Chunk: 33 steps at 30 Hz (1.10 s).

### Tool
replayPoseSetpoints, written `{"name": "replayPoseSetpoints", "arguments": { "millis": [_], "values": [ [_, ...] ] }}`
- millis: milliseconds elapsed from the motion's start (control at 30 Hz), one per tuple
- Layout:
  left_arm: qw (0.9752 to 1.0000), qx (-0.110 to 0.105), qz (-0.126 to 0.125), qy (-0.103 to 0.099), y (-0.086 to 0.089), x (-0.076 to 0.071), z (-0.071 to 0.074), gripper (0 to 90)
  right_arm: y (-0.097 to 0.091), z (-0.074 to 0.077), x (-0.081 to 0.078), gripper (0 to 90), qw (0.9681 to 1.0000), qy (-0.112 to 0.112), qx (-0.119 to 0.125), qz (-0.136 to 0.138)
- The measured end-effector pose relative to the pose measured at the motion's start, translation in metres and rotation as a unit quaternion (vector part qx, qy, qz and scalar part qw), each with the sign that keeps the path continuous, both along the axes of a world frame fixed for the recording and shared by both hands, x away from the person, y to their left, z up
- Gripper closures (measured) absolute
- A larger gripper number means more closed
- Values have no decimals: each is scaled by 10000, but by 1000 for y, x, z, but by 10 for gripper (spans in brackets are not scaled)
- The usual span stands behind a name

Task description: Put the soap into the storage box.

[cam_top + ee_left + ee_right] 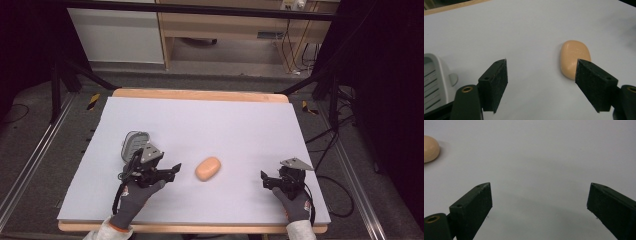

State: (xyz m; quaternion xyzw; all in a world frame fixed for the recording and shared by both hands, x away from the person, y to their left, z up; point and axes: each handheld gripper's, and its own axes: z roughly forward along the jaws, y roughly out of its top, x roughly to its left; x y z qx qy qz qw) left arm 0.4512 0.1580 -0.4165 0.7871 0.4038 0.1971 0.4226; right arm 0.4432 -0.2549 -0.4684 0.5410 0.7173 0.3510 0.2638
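Observation:
An orange oval bar of soap lies on the white table top, near the front middle. A grey slotted soap dish sits to its left. My left gripper is open just left of the soap and in front of the dish, held by a gloved hand. In the left gripper view the soap lies just beyond the right jaw of my left gripper, and the dish is at the left edge. My right gripper is open over bare table, right of the soap. In its own view my right gripper holds nothing, with the soap far left.
The table has a wooden edge along the back. Dark frame poles and cables stand on the floor to both sides. Shelving is behind the table.

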Motion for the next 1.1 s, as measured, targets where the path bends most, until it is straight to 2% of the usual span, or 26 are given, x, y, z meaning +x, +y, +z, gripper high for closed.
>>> {"name": "replayPoseSetpoints", "arguments": {
  "millis": [233,400,667,1100],
  "values": [
    [9995,202,-234,41,-26,7,-1,240,1,0,0,63,10000,0,-33,30],
    [9994,201,-282,98,-36,11,-3,231,1,0,0,63,10000,20,-17,17],
    [9985,313,-398,215,-60,22,-11,224,2,0,0,63,10000,33,-28,43],
    [9965,523,-541,356,-86,30,-23,215,2,0,0,62,10000,50,-32,32]
  ]
}}
